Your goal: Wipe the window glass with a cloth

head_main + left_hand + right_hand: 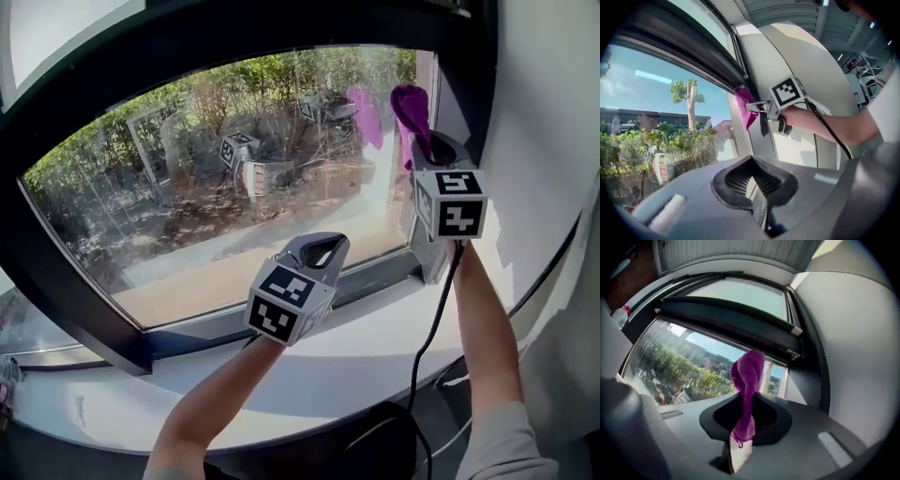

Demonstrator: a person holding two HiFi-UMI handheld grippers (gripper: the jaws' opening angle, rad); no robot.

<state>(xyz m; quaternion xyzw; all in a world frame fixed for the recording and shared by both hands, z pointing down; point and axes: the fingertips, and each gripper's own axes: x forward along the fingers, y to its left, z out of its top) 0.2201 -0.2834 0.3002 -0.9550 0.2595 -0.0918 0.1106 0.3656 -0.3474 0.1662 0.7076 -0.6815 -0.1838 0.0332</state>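
Cloth is pinched by its lower end in the right gripper, jaws closed tight on it. That leaves the loose purple bulk standing up as a pad at the top right corner of the window glass, just beside the frame; it looks to be on the pane, but I can't confirm contact. Right arm is stretched up and forward with the gripper pointing up along the frame, while the left gripper sits low over the sill, jaws together on nothing, probably parked clear of the wipe.
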